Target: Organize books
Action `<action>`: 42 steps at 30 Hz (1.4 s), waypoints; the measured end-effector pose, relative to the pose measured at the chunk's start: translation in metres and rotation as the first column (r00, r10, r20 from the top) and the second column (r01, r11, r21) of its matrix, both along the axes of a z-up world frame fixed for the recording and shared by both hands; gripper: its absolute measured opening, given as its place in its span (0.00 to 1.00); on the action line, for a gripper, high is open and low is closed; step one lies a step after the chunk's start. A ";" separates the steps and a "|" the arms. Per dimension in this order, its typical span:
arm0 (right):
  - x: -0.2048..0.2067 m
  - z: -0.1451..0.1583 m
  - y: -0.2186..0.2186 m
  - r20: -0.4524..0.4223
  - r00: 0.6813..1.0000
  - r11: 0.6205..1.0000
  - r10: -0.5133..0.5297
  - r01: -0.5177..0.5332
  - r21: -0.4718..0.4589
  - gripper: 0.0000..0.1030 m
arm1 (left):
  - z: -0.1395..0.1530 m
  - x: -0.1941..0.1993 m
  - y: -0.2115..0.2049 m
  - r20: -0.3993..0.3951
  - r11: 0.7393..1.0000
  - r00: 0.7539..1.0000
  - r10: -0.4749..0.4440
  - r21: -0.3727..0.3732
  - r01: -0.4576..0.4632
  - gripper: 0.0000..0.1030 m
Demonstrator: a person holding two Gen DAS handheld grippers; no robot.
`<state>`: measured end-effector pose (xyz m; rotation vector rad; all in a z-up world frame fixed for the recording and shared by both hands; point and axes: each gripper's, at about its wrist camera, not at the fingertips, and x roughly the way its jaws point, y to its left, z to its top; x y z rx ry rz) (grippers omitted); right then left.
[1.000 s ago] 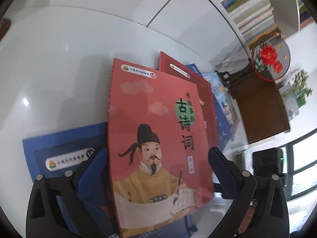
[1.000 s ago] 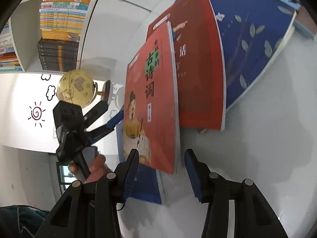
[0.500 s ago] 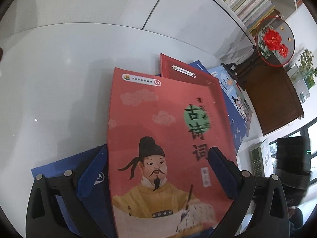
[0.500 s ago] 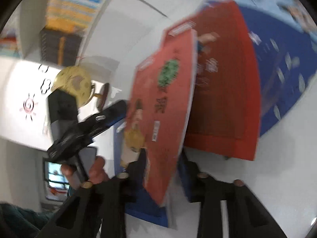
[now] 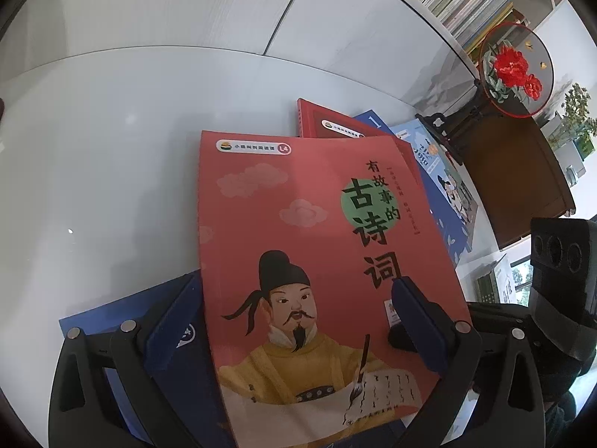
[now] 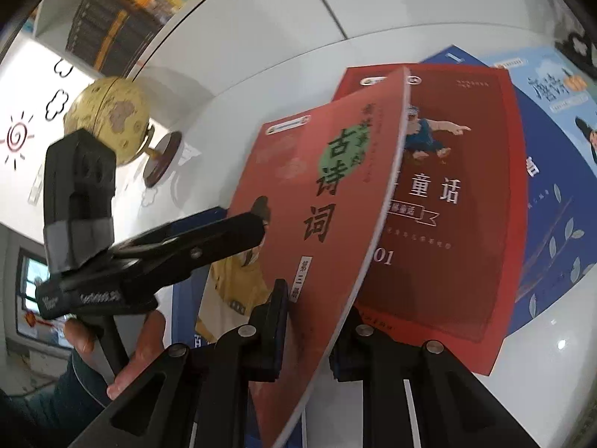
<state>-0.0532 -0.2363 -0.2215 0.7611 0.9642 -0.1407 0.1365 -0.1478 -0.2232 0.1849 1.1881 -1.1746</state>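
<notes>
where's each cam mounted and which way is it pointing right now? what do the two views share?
Left wrist: sits on the left gripper, looking down past its wide-apart blue pads at the poet-cover book on the white table; right gripper's body at right.
Right wrist: sits on the right gripper, clamped on that book's edge, facing the book spread and globe; left gripper and the hand holding it at left.
Shared: the poet-cover book, dark red book, table.

I note a yellow globe (image 6: 108, 119) standing on the white desk (image 5: 112, 149), a round red-flower panel (image 5: 515, 71) on a dark wooden cabinet (image 5: 515, 179), and wall drawings.
</notes>
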 end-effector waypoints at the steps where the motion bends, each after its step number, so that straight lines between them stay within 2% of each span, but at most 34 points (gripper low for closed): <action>1: 0.001 0.000 0.000 -0.005 1.000 1.000 -0.007 0.007 -0.014 0.17 | 0.000 -0.001 0.000 0.007 1.000 1.000 -0.002 0.005 0.001 0.98; 5: 0.008 0.005 0.000 -0.014 1.000 0.997 -0.025 0.024 -0.069 0.17 | 0.000 -0.005 -0.001 0.025 1.000 1.000 -0.006 0.015 0.005 0.98; 10: 0.007 0.002 -0.002 -0.013 1.000 0.996 -0.027 0.026 -0.083 0.18 | 0.000 0.004 0.007 -0.082 1.000 0.997 -0.003 0.005 0.004 0.97; 12: 0.006 0.001 -0.003 -0.012 1.000 0.997 -0.023 0.022 -0.080 0.18 | 0.000 0.006 0.008 -0.099 1.000 0.995 0.010 0.006 -0.010 0.97; 18: 0.007 0.003 -0.003 -0.020 1.000 0.996 -0.017 0.015 -0.090 0.18 | 0.001 -0.001 -0.006 -0.010 0.999 1.000 0.017 0.045 -0.017 0.97; 28: 0.008 0.002 -0.004 -0.013 1.000 0.998 -0.016 0.015 -0.065 0.19 | 0.000 0.000 -0.006 0.006 0.998 1.000 0.020 0.063 -0.021 0.97; 42: 0.006 0.000 -0.006 -0.003 1.000 0.999 -0.021 0.021 -0.045 0.19 | -0.001 -0.010 -0.014 0.107 0.995 0.994 0.005 0.097 -0.016 0.97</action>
